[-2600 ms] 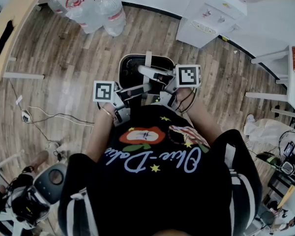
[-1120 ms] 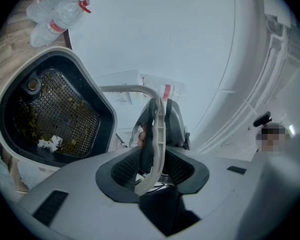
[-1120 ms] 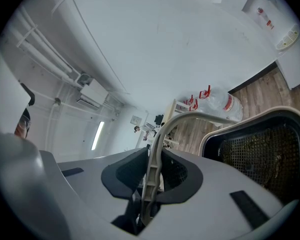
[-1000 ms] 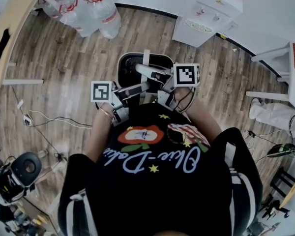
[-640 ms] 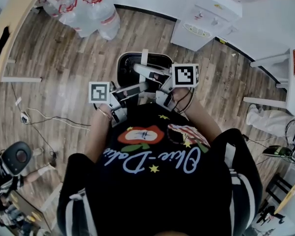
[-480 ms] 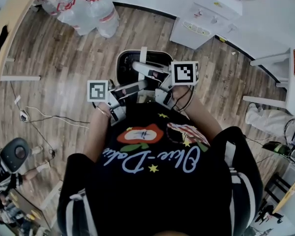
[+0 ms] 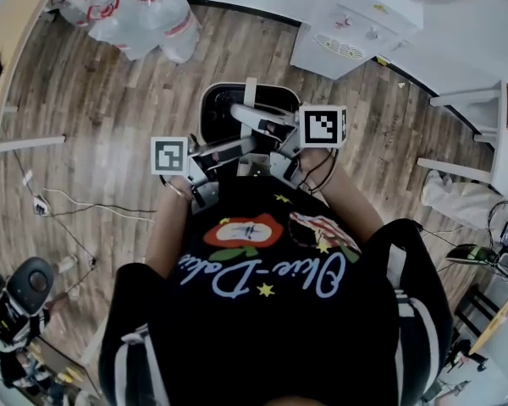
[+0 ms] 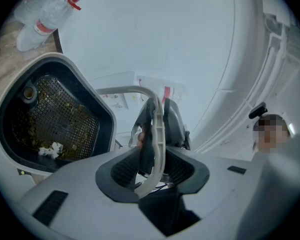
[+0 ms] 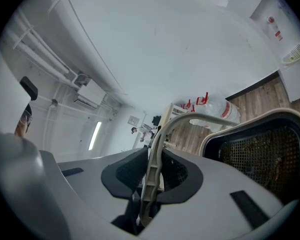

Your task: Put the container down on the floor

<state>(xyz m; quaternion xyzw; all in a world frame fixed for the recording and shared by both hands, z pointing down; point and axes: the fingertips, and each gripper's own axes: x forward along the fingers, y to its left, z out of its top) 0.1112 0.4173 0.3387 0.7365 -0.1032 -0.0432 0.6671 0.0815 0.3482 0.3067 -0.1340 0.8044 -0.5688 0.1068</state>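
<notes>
The container (image 7: 221,108) is a white-rimmed bin with a black mesh inside, hanging over the wooden floor in front of the person's body. Its pale bow handle (image 7: 251,96) runs across the top. My left gripper (image 7: 247,145) reaches in from the left and my right gripper (image 7: 241,115) from the right, and both are shut on that handle. In the left gripper view the handle (image 8: 153,129) passes between the dark pads of the left gripper (image 8: 151,171), with the container's rim (image 8: 108,120) at left. In the right gripper view the right gripper (image 9: 149,176) clamps the handle (image 9: 157,144), with the container (image 9: 270,149) at right.
Large water bottles (image 7: 144,11) lie at the far wall beside a wooden table (image 7: 13,32). A white water dispenser (image 7: 347,32) stands at the back right and white furniture (image 7: 491,134) at the right. Cables (image 7: 76,201) trail on the floor at left.
Both grippers keep their hold on the handle and the container stays in about the same spot. The wheeled rig at the lower left has shifted across the floor.
</notes>
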